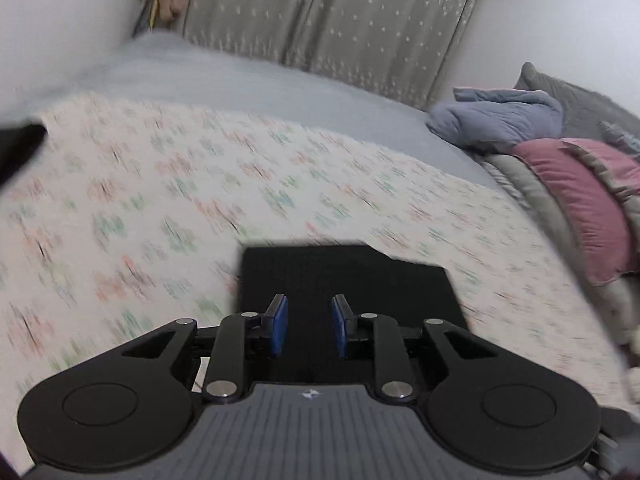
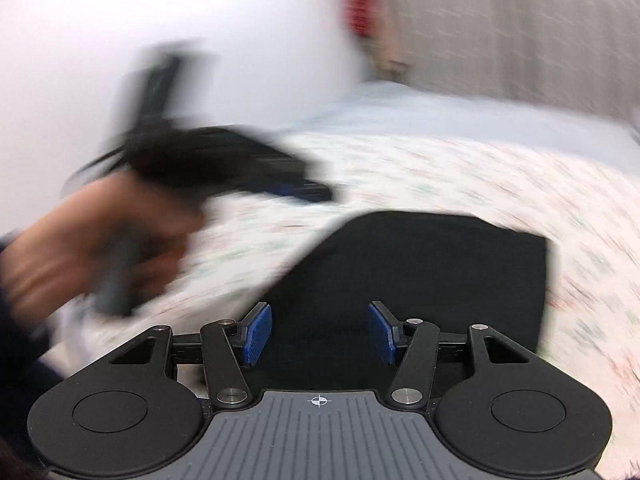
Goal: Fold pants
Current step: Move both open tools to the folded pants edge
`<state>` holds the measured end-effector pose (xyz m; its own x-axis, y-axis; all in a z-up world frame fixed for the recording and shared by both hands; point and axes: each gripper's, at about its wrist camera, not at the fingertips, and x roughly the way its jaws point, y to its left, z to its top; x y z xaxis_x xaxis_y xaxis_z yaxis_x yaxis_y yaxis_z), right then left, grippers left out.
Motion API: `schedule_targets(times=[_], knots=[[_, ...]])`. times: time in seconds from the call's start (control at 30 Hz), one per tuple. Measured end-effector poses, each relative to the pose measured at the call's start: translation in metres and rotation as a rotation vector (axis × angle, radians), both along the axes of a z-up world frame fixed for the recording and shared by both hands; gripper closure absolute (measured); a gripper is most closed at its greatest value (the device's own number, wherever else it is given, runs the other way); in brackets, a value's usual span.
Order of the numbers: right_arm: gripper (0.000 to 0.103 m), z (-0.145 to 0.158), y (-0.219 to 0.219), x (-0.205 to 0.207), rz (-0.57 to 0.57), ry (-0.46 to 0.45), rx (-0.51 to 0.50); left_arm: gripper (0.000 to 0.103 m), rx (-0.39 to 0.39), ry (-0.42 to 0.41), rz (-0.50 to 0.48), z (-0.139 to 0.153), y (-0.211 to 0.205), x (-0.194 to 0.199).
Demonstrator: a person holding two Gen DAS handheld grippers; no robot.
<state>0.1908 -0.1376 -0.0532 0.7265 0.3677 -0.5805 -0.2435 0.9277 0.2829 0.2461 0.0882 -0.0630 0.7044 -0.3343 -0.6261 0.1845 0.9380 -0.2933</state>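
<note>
- The black folded cloth pants (image 1: 344,280) lie flat on the white flowery bed cover (image 1: 160,200), in a neat dark block just past both tools.
- The left gripper (image 1: 310,326) has its blue jaws a little apart, with nothing between them. It hangs over the near edge of the pants, at about 6 o'clock from the block.
- The right gripper (image 2: 320,334) has its jaws wide apart and empty too. The pants sit at its 12 o'clock.
- A hand (image 2: 92,248) at 9 o'clock in the right view grips the other tool, all blurry.
- The fold looks about done.
- What could go wrong: a fast-moving tool could catch the top layer and flip it open. A jaw could also drag the cloth and crease it.
</note>
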Motion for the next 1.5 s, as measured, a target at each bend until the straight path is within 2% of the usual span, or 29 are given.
schedule_targets(times=[0.17,0.23,0.33,0.4,0.57,0.63,0.73,0.8,0.87,1.0,1.2,1.3,1.33,1.43,1.5], knots=[[0.05,-0.024,-0.025,0.016,-0.154,0.109,0.017,0.095,0.005,0.043,-0.027,-0.012,-0.02,-0.025],[0.05,-0.029,-0.026,0.018,-0.165,0.122,0.015,0.095,0.043,0.061,-0.034,-0.023,-0.027,-0.025],[0.05,-0.039,-0.023,0.022,-0.155,0.13,-0.021,0.098,0.149,0.079,-0.01,-0.045,-0.028,-0.016],[0.05,-0.047,-0.024,0.019,-0.151,0.134,-0.028,0.103,0.144,0.08,-0.008,-0.053,-0.022,-0.014],[0.05,-0.053,-0.017,0.02,-0.136,0.115,-0.083,0.103,0.113,0.077,-0.004,-0.051,-0.012,-0.017],[0.05,-0.048,-0.021,0.019,-0.148,0.127,-0.072,0.103,0.096,0.07,0.006,-0.047,-0.008,-0.02],[0.05,-0.034,-0.032,0.011,-0.195,0.092,-0.082,0.103,0.147,0.017,-0.01,-0.039,-0.011,-0.028],[0.05,-0.036,-0.042,0.013,-0.214,0.115,-0.071,0.103,0.173,0.027,-0.01,-0.043,-0.007,-0.025],[0.052,-0.052,-0.048,0.019,-0.229,0.17,-0.05,0.103,0.139,0.058,-0.015,-0.053,-0.001,-0.019],[0.051,-0.058,-0.031,0.017,-0.212,0.118,-0.162,0.103,0.108,0.067,-0.008,-0.054,0.005,-0.018],[0.052,-0.051,-0.05,0.016,-0.23,0.134,-0.085,0.103,0.022,0.071,0.022,-0.048,0.019,-0.02],[0.05,-0.048,-0.066,0.014,-0.31,0.132,-0.056,0.103,0.031,0.0,-0.008,-0.035,0.018,-0.028],[0.05,-0.048,-0.072,0.015,-0.343,0.13,-0.04,0.103,0.036,0.001,-0.013,-0.035,0.018,-0.027],[0.05,-0.061,-0.082,0.021,-0.37,0.184,0.01,0.103,0.037,0.086,-0.006,-0.052,0.019,-0.017],[0.05,-0.063,-0.076,0.022,-0.358,0.167,-0.043,0.103,0.046,0.085,0.001,-0.055,0.019,-0.015]])
